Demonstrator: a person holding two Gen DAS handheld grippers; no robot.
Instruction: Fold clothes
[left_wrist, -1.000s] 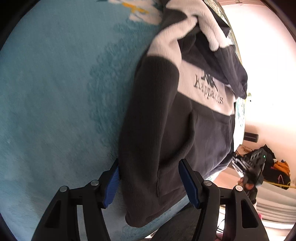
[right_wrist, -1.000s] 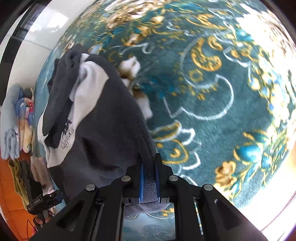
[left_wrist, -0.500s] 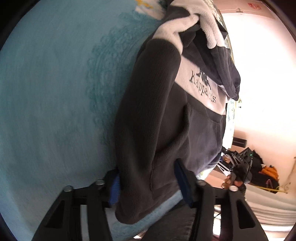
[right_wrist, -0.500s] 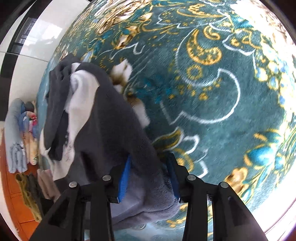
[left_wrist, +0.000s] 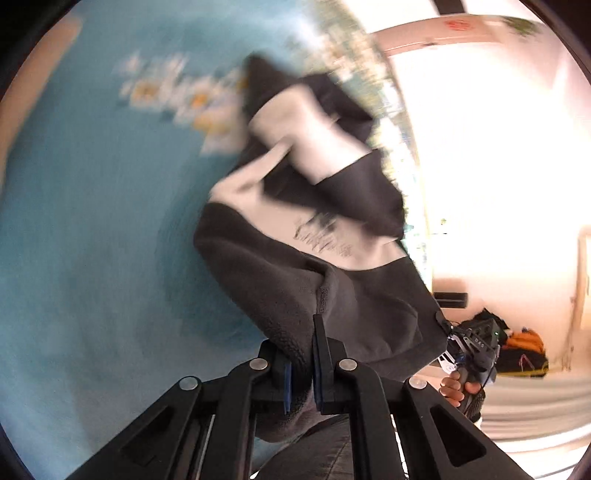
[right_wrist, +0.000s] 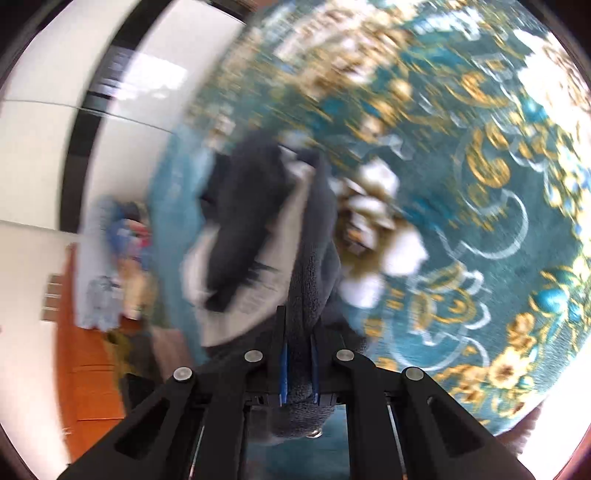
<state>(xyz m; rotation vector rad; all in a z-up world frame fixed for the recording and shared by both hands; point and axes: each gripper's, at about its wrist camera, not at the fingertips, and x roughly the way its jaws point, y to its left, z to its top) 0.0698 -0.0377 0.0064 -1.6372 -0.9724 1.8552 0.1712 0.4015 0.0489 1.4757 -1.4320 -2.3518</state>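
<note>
A dark grey fleece hoodie (left_wrist: 280, 280) with a white chest band and black lettering hangs up off the teal rug (left_wrist: 92, 229). My left gripper (left_wrist: 301, 354) is shut on its bottom hem, the fleece pinched between the blue pads. In the right wrist view the same hoodie (right_wrist: 255, 206) stretches away, and my right gripper (right_wrist: 298, 354) is shut on another part of the hem. The hood and a sleeve trail on the rug. Both views are blurred by motion.
The rug (right_wrist: 461, 221) has gold and white ornaments. A pile of folded clothes (right_wrist: 118, 266) lies at its left edge by an orange wooden floor (right_wrist: 88, 362). In the left wrist view a hand holding the other gripper (left_wrist: 469, 354) shows at lower right, with dark bags (left_wrist: 521, 350) behind.
Both grippers closed on the hoodie's hem and rose, lifting its lower part off the rug. The right one had opened briefly and gripped again. The hoodie now hangs between them.
</note>
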